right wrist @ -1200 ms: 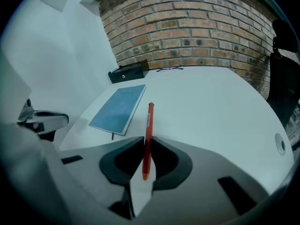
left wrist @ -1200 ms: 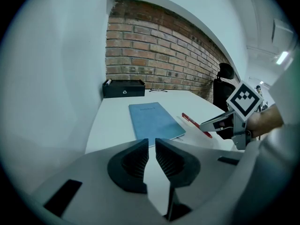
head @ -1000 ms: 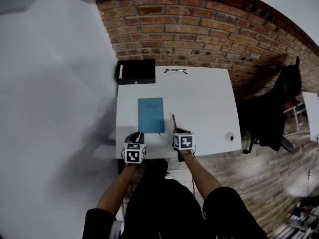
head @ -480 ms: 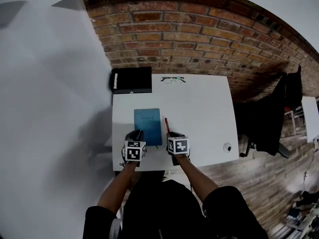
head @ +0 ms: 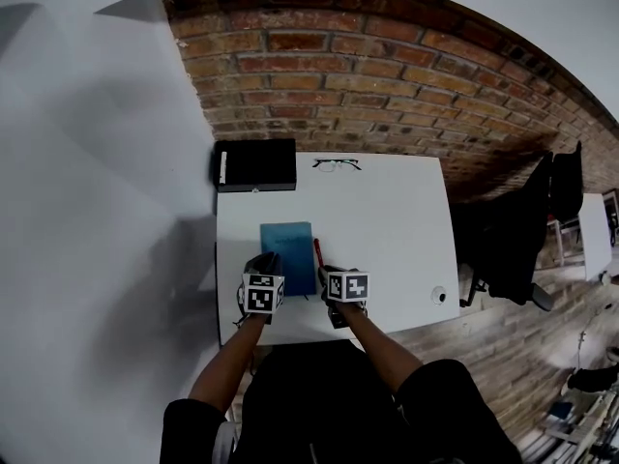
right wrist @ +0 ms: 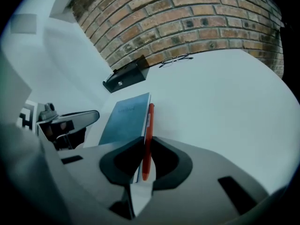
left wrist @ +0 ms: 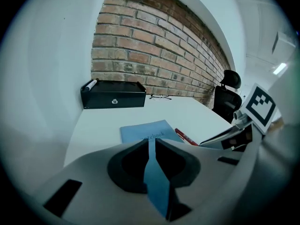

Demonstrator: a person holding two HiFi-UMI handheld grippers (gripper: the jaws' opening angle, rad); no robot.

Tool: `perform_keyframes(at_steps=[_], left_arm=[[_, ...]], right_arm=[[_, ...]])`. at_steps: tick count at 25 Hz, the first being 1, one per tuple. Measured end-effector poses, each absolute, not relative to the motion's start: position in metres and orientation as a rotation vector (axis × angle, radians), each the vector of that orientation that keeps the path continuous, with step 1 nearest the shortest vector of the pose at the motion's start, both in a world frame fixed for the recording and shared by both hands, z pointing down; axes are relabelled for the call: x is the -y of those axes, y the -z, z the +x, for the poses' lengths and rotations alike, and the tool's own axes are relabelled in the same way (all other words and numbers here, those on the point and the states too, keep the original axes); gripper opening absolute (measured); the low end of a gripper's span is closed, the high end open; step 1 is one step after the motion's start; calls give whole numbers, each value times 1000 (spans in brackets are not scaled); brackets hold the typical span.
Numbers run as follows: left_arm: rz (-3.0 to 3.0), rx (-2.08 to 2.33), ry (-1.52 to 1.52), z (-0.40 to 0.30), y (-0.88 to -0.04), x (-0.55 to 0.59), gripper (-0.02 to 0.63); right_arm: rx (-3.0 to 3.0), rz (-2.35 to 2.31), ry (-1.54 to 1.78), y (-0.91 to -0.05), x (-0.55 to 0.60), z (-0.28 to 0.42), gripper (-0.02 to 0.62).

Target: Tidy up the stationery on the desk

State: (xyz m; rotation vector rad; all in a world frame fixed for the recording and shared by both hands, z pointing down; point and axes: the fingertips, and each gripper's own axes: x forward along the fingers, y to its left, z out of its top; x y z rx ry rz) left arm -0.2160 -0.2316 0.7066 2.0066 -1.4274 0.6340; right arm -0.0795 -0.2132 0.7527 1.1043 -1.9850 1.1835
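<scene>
A blue notebook (head: 290, 243) lies flat on the white desk (head: 387, 220). My left gripper (head: 266, 262) hovers over its near left part. Its jaws are closed to a thin slit and grip nothing; the notebook (left wrist: 145, 131) shows through the slit of the left gripper (left wrist: 151, 141). My right gripper (head: 327, 272) is shut on a red pen (head: 316, 250). In the right gripper view the pen (right wrist: 149, 118) sticks forward from the right gripper (right wrist: 146, 140), close along the notebook's (right wrist: 124, 118) right edge. The pen (left wrist: 185, 136) also shows in the left gripper view.
A black box (head: 255, 164) with a white marker (head: 222, 168) on its left end stands at the desk's far left corner, against the brick wall. Glasses (head: 337, 164) lie at the far edge. A small round thing (head: 440, 296) sits near the right front corner. A black office chair (head: 527, 230) stands to the right.
Both grippers have moved forward over the desk. The left one now overlaps the notebook's near left corner. The right one has carried the pen leftward to the notebook's right edge.
</scene>
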Motion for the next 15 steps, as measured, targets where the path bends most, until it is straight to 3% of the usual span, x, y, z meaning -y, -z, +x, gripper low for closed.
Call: perform_keyframes(at_steps=[15], left_arm=[[1974,1421,-624,-224,-715,224,49]], right_arm=[[1958,976,-1353,-768,209,-94,64]])
